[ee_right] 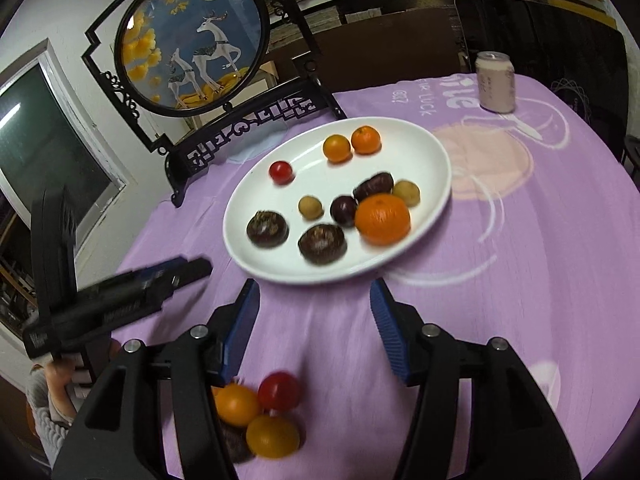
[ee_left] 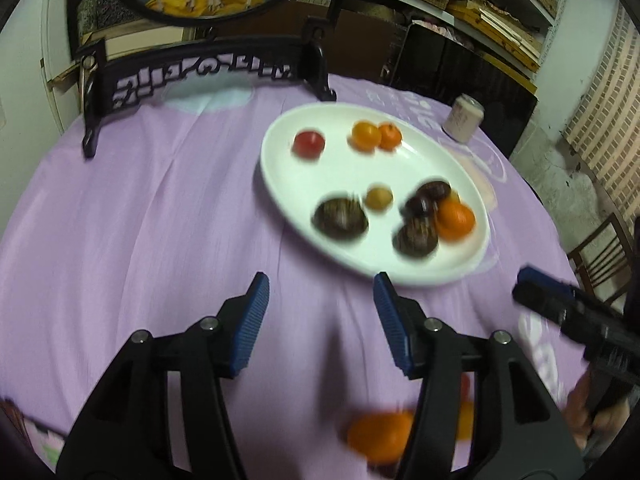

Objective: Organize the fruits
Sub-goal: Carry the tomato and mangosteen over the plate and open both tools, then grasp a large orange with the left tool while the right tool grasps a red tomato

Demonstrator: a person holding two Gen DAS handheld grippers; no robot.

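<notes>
A white oval plate [ee_left: 280, 184] [ee_right: 424, 152] on the purple cloth holds several fruits: a big orange [ee_right: 382, 219] [ee_left: 455, 220], small oranges [ee_right: 365, 140], a red tomato [ee_right: 280, 171] [ee_left: 308, 144], dark round fruits [ee_right: 267, 229] [ee_left: 340, 218] and small yellowish ones [ee_right: 310, 207]. Loose fruits lie near the front edge: a red one [ee_right: 279, 391], two orange ones [ee_right: 236, 404] [ee_right: 273, 436], and an orange [ee_left: 378, 436]. My left gripper [ee_left: 320, 320] is open and empty above the cloth, short of the plate. My right gripper [ee_right: 314, 328] is open and empty above the loose fruits.
A black-framed round deer screen [ee_right: 188, 40] stands behind the plate on a carved stand [ee_left: 200, 76]. A pale drink can [ee_right: 495, 82] [ee_left: 463, 118] stands at the back right. A chair [ee_left: 600, 256] is past the table's right edge. Shelves line the back wall.
</notes>
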